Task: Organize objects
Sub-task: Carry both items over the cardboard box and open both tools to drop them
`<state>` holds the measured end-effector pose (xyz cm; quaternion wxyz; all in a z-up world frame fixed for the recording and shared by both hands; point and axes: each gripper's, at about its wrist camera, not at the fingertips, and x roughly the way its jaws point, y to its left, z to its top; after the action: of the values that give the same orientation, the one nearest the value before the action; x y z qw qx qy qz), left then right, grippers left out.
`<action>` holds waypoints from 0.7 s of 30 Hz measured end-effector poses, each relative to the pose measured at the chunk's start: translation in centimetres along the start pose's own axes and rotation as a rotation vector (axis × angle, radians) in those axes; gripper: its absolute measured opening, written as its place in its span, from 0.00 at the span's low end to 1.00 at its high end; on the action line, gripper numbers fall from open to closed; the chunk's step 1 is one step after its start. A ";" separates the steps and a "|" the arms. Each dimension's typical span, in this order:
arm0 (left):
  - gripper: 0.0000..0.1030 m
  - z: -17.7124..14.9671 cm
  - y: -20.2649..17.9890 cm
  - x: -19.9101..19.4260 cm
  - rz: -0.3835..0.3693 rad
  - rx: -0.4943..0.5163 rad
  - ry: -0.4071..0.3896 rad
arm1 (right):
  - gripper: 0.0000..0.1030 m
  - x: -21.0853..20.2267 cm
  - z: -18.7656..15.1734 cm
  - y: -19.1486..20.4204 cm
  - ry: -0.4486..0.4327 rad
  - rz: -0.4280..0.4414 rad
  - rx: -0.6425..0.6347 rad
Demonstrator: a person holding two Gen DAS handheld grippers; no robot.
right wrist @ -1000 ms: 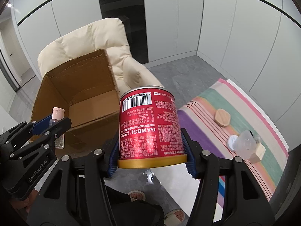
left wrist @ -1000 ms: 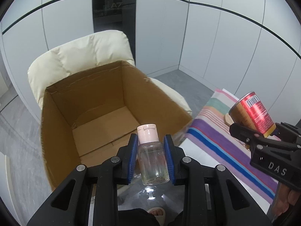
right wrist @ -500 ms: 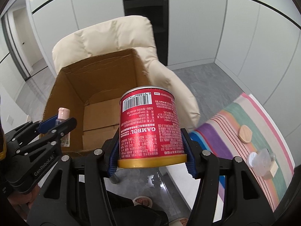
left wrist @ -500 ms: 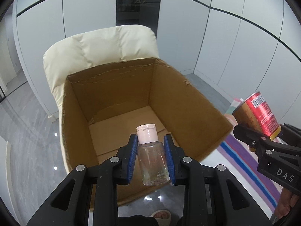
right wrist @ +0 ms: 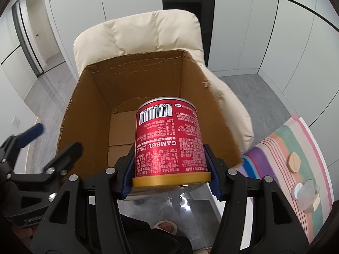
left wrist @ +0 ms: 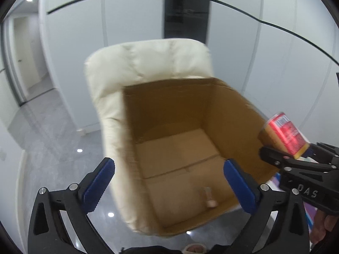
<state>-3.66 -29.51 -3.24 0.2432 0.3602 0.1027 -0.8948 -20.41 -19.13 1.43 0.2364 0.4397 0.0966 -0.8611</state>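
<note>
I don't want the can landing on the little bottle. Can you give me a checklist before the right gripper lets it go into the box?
1. Left gripper empty, jaws just opened wide: ok.
2. Small bottle inside the cardboard box, near its front wall: ok, though blurred.
3. Right gripper clamped on the red can: ok.
4. Can fully above the box opening: cannot tell; in the right wrist view it overlaps the opening.
5. Drop spot clear of the bottle: cannot tell; the can hides that part of the floor.

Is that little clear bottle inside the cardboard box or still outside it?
Inside. The small clear bottle appears blurred, cap downward, low within the cardboard box, between the open left hand-held gripper jaws, untouched.
</note>
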 end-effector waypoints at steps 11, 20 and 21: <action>1.00 0.0 4.2 -0.6 0.060 -0.072 0.004 | 0.64 1.6 1.0 2.6 0.015 0.017 -0.022; 1.00 0.1 3.8 0.0 0.089 -0.066 0.022 | 0.90 1.1 1.2 1.7 -0.010 -0.020 -0.013; 1.00 0.1 3.6 -0.1 0.090 -0.065 0.021 | 0.91 1.0 1.1 1.5 -0.012 -0.022 -0.006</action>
<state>-1.86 -32.63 -3.16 0.2934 0.3656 0.1179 -0.8754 -21.00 -21.15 1.33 0.2286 0.4326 0.1025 -0.8661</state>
